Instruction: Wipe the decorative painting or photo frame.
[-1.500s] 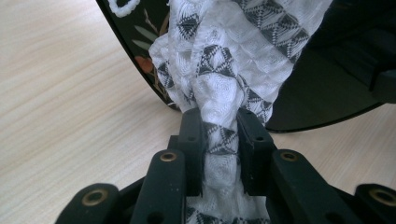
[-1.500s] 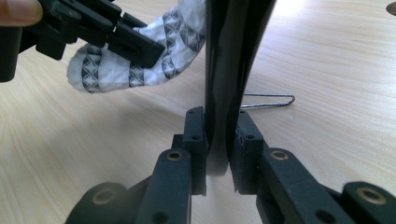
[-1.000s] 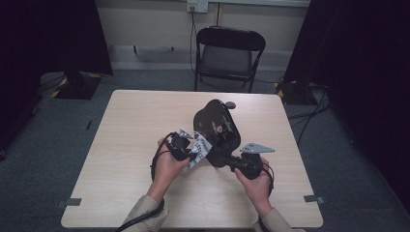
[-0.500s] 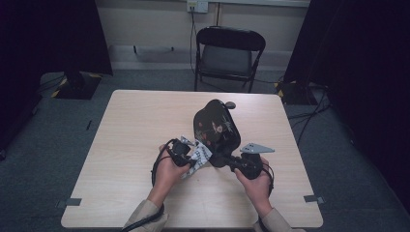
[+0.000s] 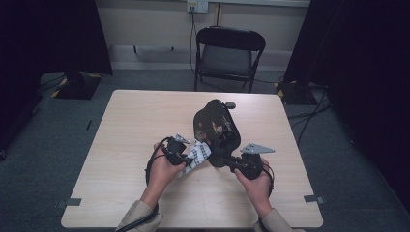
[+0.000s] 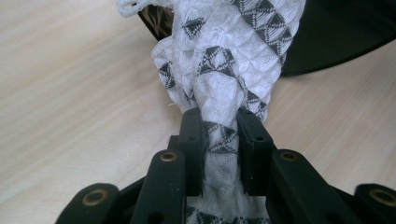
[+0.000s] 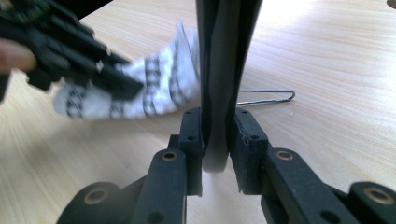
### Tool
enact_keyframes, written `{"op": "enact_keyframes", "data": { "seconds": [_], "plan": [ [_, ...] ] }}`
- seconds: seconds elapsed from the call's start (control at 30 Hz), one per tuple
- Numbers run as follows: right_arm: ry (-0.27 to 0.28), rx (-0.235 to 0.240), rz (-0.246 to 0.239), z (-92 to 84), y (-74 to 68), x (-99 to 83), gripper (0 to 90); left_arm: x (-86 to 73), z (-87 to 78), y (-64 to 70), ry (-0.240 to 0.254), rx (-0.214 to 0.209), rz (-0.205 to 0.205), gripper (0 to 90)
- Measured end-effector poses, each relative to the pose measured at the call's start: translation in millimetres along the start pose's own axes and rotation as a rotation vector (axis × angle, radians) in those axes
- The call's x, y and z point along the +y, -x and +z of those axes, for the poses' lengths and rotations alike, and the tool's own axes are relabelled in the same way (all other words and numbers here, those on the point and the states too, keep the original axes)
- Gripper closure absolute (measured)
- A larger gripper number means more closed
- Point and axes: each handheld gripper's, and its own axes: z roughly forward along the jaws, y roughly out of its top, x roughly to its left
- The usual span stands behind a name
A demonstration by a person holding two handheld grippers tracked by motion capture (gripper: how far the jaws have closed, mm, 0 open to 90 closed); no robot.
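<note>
A glossy black oval tray (image 5: 216,128) with a flower pattern stands tilted on its edge at mid-table. My right gripper (image 5: 227,162) is shut on its near rim; in the right gripper view the pads (image 7: 191,135) clamp the thin black edge (image 7: 224,56). Those jaws have just eased open a little, and the rim stays between them. My left gripper (image 5: 186,153) is shut on a white cloth (image 5: 197,153) with grey triangles. The bunched cloth (image 6: 224,70) runs up from the jaws and presses against the tray's lower left side (image 6: 336,37).
A thin wire loop (image 7: 266,98) lies on the light wooden table (image 5: 125,125) behind the tray. A small dark round object (image 5: 230,104) sits by the tray's far end. A black folding chair (image 5: 227,53) stands beyond the table.
The left gripper with the cloth has slid slightly toward the near edge along the tray. The right hand and the tray have stayed in place.
</note>
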Motion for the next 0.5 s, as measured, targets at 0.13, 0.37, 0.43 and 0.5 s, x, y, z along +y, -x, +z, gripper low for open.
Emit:
{"op": "enact_keyframes", "data": {
  "seconds": [0.13,0.37,0.43,0.5],
  "plan": [
    [0.000,0.000,0.007,-1.5,0.1,-0.8,75.0,16.8,-24.4,-2.9,0.056,0.000,0.003,74.1],
    [0.000,0.008,0.002,-4.8,-2.1,-0.3,76.2,57.4,-70.7,-3.3,0.156,0.028,0.008,74.1],
    [-0.001,0.006,0.002,-5.4,-2.2,-0.5,78.5,62.9,-75.4,-3.1,0.159,0.031,0.022,74.0],
    [-0.004,0.009,0.004,-5.5,-2.2,-0.5,78.5,73.5,-83.2,-1.1,0.176,0.037,0.028,74.1]
  ]
}}
